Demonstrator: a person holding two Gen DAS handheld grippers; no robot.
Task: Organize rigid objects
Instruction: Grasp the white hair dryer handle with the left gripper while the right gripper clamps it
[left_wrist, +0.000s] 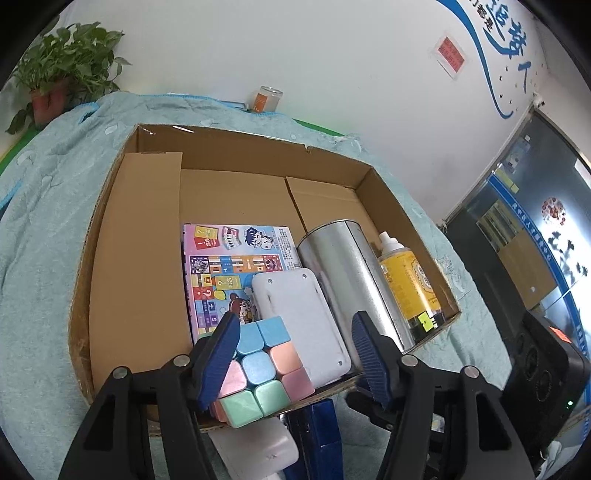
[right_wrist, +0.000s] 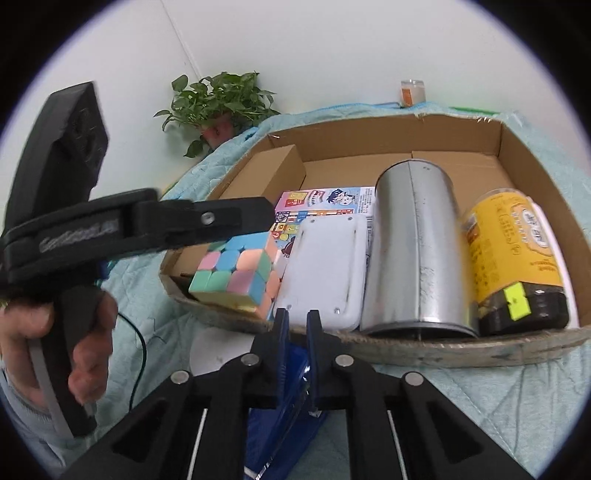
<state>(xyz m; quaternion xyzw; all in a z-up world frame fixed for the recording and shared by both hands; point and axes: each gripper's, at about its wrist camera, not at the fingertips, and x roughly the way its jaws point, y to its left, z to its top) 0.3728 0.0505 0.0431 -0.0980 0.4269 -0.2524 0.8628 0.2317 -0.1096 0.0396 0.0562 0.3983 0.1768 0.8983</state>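
Blue-padded left gripper (left_wrist: 295, 354) w/ black arms has its jaws spread wide; the pastel puzzle cube (left_wrist: 260, 369) sits between them against the left pad, w/ a clear gap to the right pad, so not clamped. Cube rests at the near-left corner of the contents, partly over the near edge of the open brown cardboard box (left_wrist: 136, 258), touching the white rounded-rectangle plastic case (left_wrist: 303, 317) just to its right. Right gripper (right_wrist: 295, 325), also blue-padded, has jaws pinched nearly together on a dark blue flat object (right_wrist: 273, 417) outside the box, just in front of its near wall; exact identity of that item can't be told. Inside the box, near side, L to R: cube, white case lying over a colourful cartoon-printed flat carton (left_wrist: 229, 266), a shiny silver metal cylinder can (left_wrist: 343, 280) lying on its side, then a yellow-labelled spray bottle w/ white cap (left_wrist: 406, 284) against the right wall. Can and bottle touch or nearly so. Far half and the left strip of the box floor are bare cardboard w/ folded flaps. Box stands on a light teal cloth (left_wrist: 48, 229); a white object (left_wrist: 258, 446) lies on the cloth just outside the near edge.
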